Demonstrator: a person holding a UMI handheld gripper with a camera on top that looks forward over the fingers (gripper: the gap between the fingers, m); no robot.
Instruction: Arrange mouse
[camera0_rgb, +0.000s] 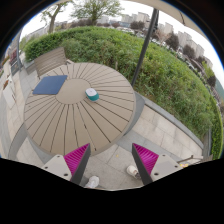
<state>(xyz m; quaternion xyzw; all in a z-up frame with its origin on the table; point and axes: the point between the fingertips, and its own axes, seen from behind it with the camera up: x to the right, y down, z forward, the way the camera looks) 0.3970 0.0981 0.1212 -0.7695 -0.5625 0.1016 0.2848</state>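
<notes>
A round slatted wooden table (70, 120) stands ahead on paving. On its far left part lies a blue mouse pad (49, 85). A small white and teal mouse (92, 94) sits near the table's middle, to the right of the pad and apart from it. My gripper (111, 160) is held well back from the table, over the paving, open, with nothing between its magenta pads (76, 158). The mouse is far beyond the fingertips.
A wooden bench (50, 58) stands beyond the table at the edge of green ground cover (120, 55). A dark pole (148, 45) rises to the right. Two white shoe tips (131, 170) show on the paving between the fingers.
</notes>
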